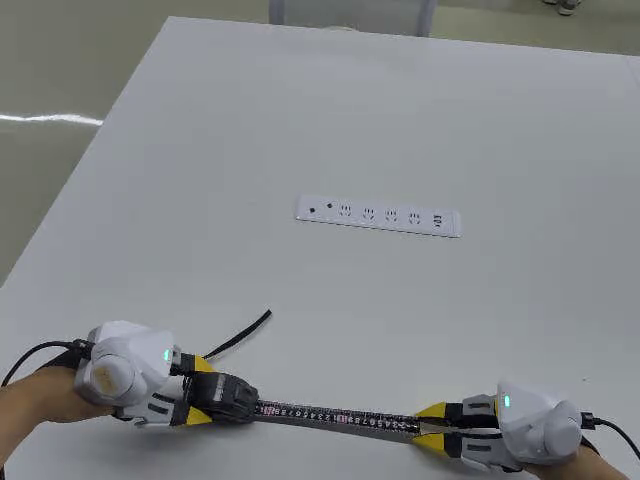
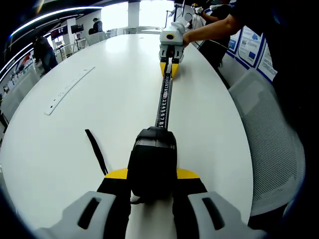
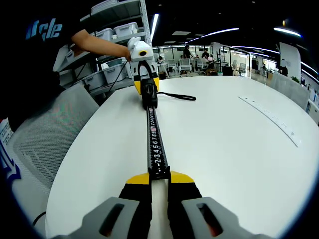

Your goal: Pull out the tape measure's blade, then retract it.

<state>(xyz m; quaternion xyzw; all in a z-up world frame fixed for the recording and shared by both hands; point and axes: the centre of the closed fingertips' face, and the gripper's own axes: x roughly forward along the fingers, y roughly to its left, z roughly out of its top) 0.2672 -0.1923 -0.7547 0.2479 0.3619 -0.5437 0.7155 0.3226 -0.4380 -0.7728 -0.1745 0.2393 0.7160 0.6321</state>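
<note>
Along near edge of table (image 1: 300, 120): 1 tape measure (image 1: 228, 396), body clamped in L gripper (image 1: 205, 392), blade (image 1: 335, 415) out flat on the surface, its tip pinched by R gripper (image 1: 430, 426). 1 black strap (image 1: 240, 335) lies beside the tape measure. 1 power strip (image 1: 378, 215) mid-table.

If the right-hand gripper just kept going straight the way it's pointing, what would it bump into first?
Most likely the tape measure case, clamped in the left gripper. The right gripper grips the blade and points along it, straight toward that case across the table.
</note>
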